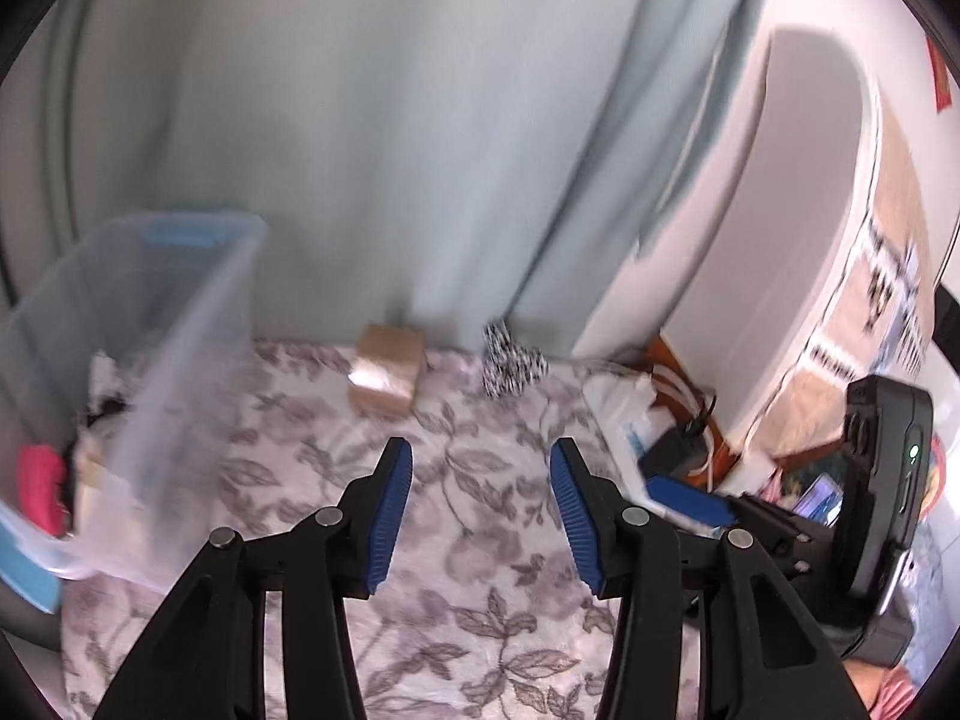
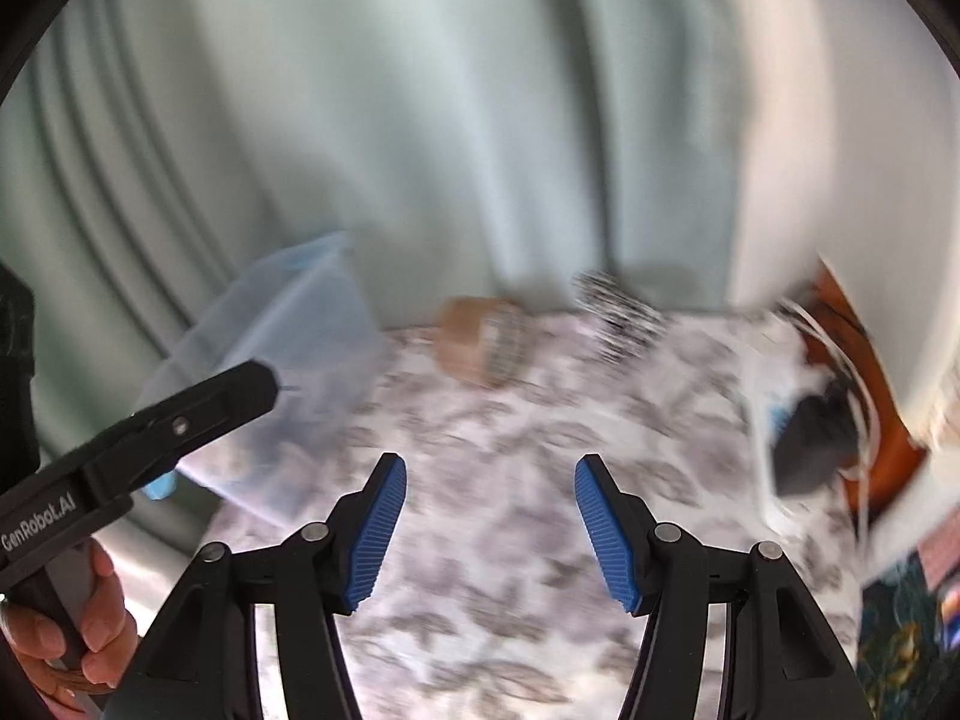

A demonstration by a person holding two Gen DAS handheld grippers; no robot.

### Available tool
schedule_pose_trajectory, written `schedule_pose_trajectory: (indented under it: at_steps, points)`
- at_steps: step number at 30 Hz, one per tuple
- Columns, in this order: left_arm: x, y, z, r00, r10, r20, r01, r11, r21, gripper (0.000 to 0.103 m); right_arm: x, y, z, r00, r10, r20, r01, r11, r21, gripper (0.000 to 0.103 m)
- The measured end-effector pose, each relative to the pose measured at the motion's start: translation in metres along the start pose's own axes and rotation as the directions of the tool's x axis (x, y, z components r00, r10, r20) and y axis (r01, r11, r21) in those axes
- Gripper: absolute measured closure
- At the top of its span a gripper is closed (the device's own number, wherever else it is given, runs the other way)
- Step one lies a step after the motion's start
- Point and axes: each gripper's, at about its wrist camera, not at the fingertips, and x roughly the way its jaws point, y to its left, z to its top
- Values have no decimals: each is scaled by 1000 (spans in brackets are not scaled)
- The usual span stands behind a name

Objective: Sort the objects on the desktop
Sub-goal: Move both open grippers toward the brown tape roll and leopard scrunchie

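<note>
A floral-clothed table point(image 1: 480, 564) holds a taped brown box point(image 1: 387, 375) and a black-and-white patterned item point(image 1: 510, 363) along its far edge. A clear plastic bin point(image 1: 180, 324) at the left holds a red item point(image 1: 39, 492) and other things. My left gripper point(image 1: 480, 450) hovers open over the cloth, nothing between its blue pads. My right gripper point(image 2: 489, 465) is open too, empty, above the cloth, short of the box point(image 2: 480, 342) and patterned item point(image 2: 618, 312). The bin point(image 2: 288, 348) lies to its left. Both views are blurred.
A white plastic bag point(image 1: 624, 414) and a black object point(image 1: 672, 456) lie at the table's right edge by an orange-brown frame with white cables point(image 1: 678, 372). A pale curtain point(image 1: 390, 150) hangs behind. A hand point(image 2: 90, 630) holds the left gripper's handle.
</note>
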Motion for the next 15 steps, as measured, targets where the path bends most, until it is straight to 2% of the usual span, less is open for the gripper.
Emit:
schedule_pose_trajectory:
  at_steps: [6,11,15]
  points:
    - [55,-4,-12,995,77,-68,-75,997,23,54,21,-39,-10,998,-8,-59,13,997,79,40]
    - [95,11,-11,982,147,-122,-144,989,34,54,44,-47,-6,996,0,-91,7,997,72,40]
    - [119,29,-2,974,182,-135,-181,983,14,53,66,-52,5,994,-10,-111,17,998,60,40]
